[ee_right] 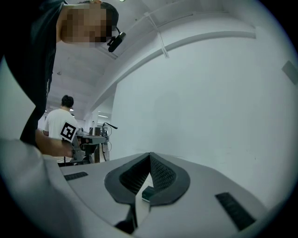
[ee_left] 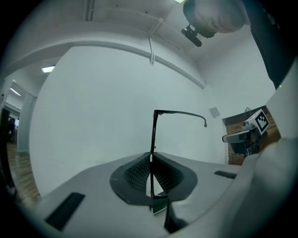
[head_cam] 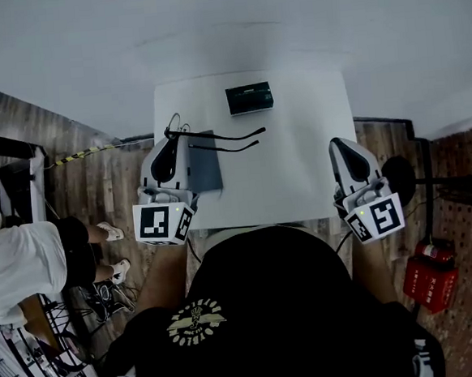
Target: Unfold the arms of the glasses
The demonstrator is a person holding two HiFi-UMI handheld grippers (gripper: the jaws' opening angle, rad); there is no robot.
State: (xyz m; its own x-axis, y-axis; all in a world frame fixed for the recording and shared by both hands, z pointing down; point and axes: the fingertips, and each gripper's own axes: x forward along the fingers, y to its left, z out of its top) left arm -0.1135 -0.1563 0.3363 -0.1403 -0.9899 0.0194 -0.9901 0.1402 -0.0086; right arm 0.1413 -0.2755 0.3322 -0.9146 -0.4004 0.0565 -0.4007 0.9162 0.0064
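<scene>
Standing at a white table, a person in a black shirt held two grippers over it. The left gripper pinched the glasses above the table's left side, both arms pointing right. The right gripper, jaws pressed together on nothing, hovered at the right edge. A dark box lay near the far edge.

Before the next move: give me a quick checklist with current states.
1. Left gripper shut on glasses: ok.
2. Both arms out, pointing right in the head view: ok.
3. Arms opened all the way: cannot tell.
4. Right gripper shut, empty: ok.
5. Case apart from glasses: ok.
6. Bare table between the grippers: ok.
</scene>
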